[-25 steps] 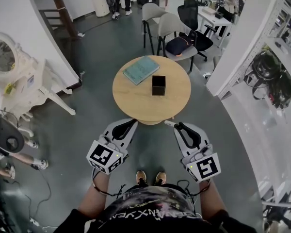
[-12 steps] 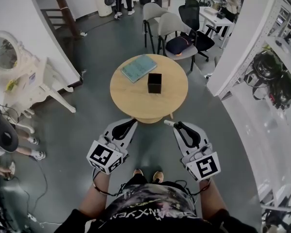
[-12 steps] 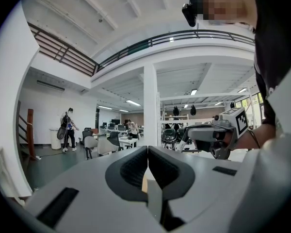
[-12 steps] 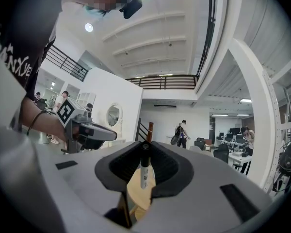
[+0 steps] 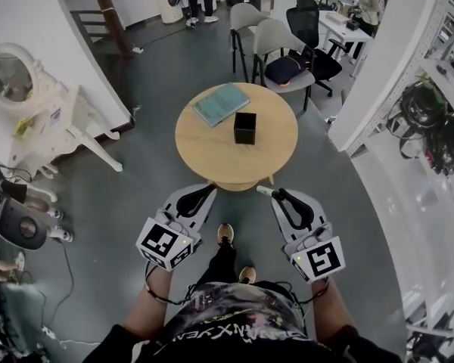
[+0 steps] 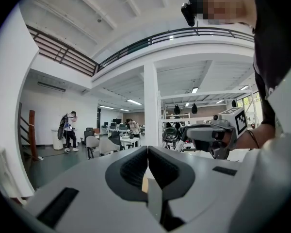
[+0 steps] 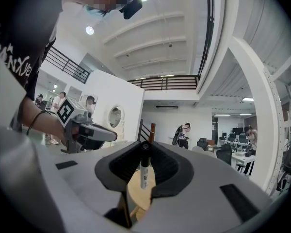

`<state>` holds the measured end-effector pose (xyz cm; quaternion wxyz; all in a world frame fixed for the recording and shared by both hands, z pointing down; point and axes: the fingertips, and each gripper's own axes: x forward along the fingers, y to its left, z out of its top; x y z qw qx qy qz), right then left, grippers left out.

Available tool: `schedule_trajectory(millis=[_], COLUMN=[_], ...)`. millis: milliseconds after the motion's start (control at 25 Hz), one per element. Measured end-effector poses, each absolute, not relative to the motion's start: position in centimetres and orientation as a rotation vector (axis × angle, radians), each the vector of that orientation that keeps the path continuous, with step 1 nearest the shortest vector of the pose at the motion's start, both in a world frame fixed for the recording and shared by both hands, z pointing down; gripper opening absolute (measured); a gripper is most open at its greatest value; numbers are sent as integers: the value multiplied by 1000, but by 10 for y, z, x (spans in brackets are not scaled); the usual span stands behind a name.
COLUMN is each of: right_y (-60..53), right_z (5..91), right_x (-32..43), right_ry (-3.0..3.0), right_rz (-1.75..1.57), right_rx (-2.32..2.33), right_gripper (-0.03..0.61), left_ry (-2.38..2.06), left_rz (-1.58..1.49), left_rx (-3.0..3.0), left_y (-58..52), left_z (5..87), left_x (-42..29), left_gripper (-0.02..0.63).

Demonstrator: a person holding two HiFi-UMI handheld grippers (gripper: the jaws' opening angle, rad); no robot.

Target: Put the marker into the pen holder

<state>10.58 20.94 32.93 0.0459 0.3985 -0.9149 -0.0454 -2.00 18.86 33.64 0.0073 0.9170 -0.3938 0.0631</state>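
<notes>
Gripping the marker (image 7: 144,171) in the right claw (image 7: 145,152), with the pads pinched onto its white barrel and its black end up at the tips. Holding the left claw (image 6: 148,160) pressed fully together on nothing. Carrying both side by side out in front of the body, over grey floor (image 5: 151,180), short of the near edge of the round wooden bench (image 5: 212,157). Keeping the marker well apart from the black pen holder (image 5: 245,128), upright near the middle of the bench, just beside a teal book (image 5: 221,105) lying toward the far-left rim. Showing bare wood on the near and right sides of the holder, well in from the edge. Hemmed at the far rim by grey chairs (image 5: 276,36), at the right by a white pillar (image 5: 378,74), at the left by a white vanity (image 5: 53,127) with a round mirror. Open floor between bench and claws, apart from one shoe (image 5: 225,234) set forward between them.
</notes>
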Motion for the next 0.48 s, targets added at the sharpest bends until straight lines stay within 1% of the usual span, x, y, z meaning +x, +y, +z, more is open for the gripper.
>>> schedule_trajectory(millis=[480], right_y=[164], right_z=[345], right_x=[104], right_ry=[-2764], right_rz=[-129], right_rx=[1233], right_gripper=[69], left_ry=[-1211], left_rz=[181], left_rx=[2860], left_y=[140], left_z=[354], left_x=[-22], left_gripper=[20])
